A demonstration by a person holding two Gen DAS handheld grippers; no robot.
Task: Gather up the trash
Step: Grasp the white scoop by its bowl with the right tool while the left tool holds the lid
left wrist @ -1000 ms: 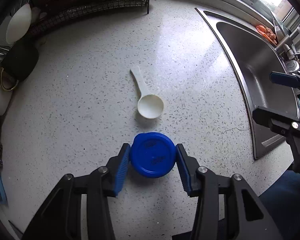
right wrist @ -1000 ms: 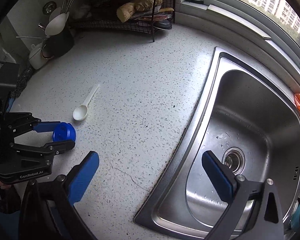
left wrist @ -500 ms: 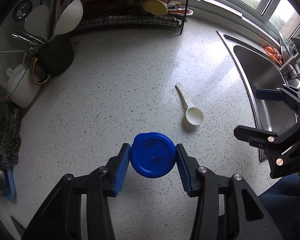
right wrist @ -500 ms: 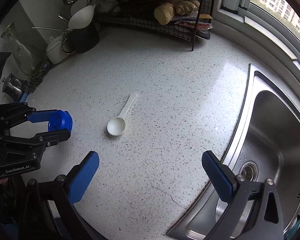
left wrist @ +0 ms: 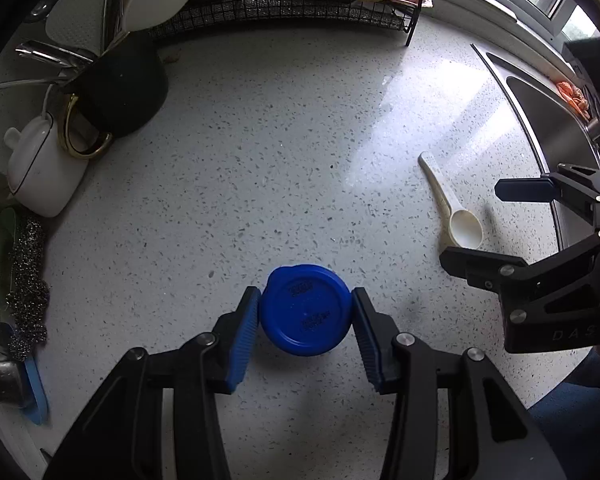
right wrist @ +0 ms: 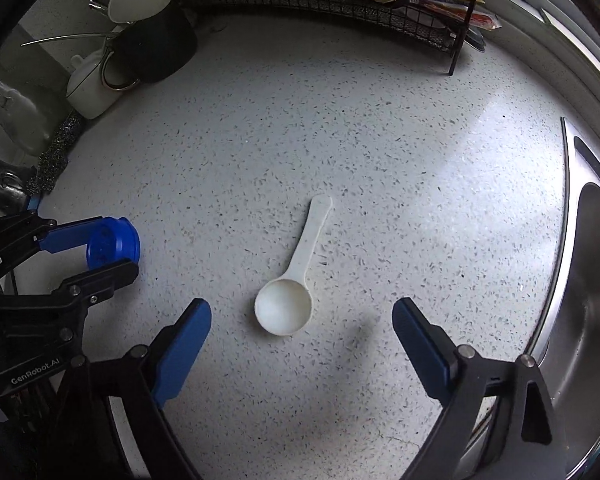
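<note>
A round blue lid [left wrist: 305, 309] is clamped between the blue pads of my left gripper [left wrist: 305, 320], held above the speckled countertop [left wrist: 260, 168]; the right wrist view shows the blue lid [right wrist: 112, 242] at the far left in that gripper. A white plastic scoop [right wrist: 290, 288] lies flat on the counter, bowl toward me. My right gripper [right wrist: 302, 344] hangs over the scoop's bowl with its jaws wide and closing, the pads clear of it on both sides. From the left wrist view the scoop [left wrist: 456, 212] lies at the right, just beyond the right gripper.
A steel sink [right wrist: 588, 280] borders the counter on the right. A wire rack [right wrist: 340, 4] with ginger runs along the back. A black utensil holder [left wrist: 120, 92], white pot [left wrist: 40, 172] and steel scourers [left wrist: 26, 276] crowd the left side.
Both grippers have moved left across the counter. The scoop has come to lie between the right gripper's fingers, whose jaws have narrowed a little. The left gripper still holds the blue lid.
</note>
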